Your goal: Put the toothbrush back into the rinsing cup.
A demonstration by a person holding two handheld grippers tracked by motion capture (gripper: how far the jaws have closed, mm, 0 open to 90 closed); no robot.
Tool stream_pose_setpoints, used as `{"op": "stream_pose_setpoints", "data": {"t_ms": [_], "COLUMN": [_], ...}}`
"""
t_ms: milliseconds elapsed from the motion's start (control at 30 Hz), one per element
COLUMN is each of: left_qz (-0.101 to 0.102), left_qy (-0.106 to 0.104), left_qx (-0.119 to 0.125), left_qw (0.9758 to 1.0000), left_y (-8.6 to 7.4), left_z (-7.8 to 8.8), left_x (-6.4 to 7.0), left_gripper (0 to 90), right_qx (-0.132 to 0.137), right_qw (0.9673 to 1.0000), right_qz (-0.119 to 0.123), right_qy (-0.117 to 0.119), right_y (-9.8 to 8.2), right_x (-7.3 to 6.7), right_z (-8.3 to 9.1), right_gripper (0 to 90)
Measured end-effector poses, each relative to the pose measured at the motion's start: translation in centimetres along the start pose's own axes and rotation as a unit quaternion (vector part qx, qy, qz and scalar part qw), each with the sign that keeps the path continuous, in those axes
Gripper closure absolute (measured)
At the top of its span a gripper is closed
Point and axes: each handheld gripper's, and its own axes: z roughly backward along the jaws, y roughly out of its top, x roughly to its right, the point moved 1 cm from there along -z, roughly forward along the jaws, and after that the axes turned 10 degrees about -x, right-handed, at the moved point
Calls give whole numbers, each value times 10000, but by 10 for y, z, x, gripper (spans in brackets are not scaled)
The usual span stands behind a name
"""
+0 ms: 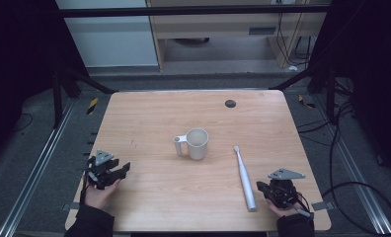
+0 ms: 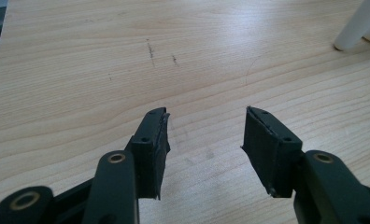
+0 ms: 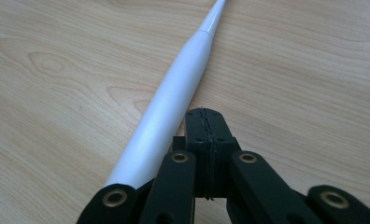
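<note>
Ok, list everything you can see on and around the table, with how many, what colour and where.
Table: one, light wood, middle of the high view.
Mug: one, white, upright near the table's centre, handle toward the left.
Electric toothbrush: one, white, lying flat right of the mug, head pointing away from the person; alongside the right gripper's jaws in the right gripper view.
Round black mark: one, far side of the table; cannot tell what it is.
Cables: several, black, on the floor to the right.
Left gripper: one, black, near left edge of the table, jaws open on nothing.
Right gripper: one, black, near right edge, jaws shut and empty beside the toothbrush.
</note>
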Motion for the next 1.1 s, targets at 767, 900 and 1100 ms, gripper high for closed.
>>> {"op": "stream_pose_setpoints", "data": {"t_ms": [767, 900, 1100], "left_qz": [-99, -100, -106], "left_qy": [-10, -10, -10], "left_qx": [-56, -57, -59], "left_qw": [9999, 9999, 9999], "left_y": [0, 0, 0], "left_z": [-1, -1, -1], "left_x": [3, 3, 3], "left_gripper": [488, 488, 487], "right_qx": [-209, -233, -266], "right_qw": [9995, 9993, 9992], "right_qz": [141, 151, 189], "right_qy": [208, 240, 251], "right_y": [-3, -3, -2], "right_x": [-11, -13, -15], "right_z": [-7, -9, -10], "right_gripper": [900, 900, 900]}}
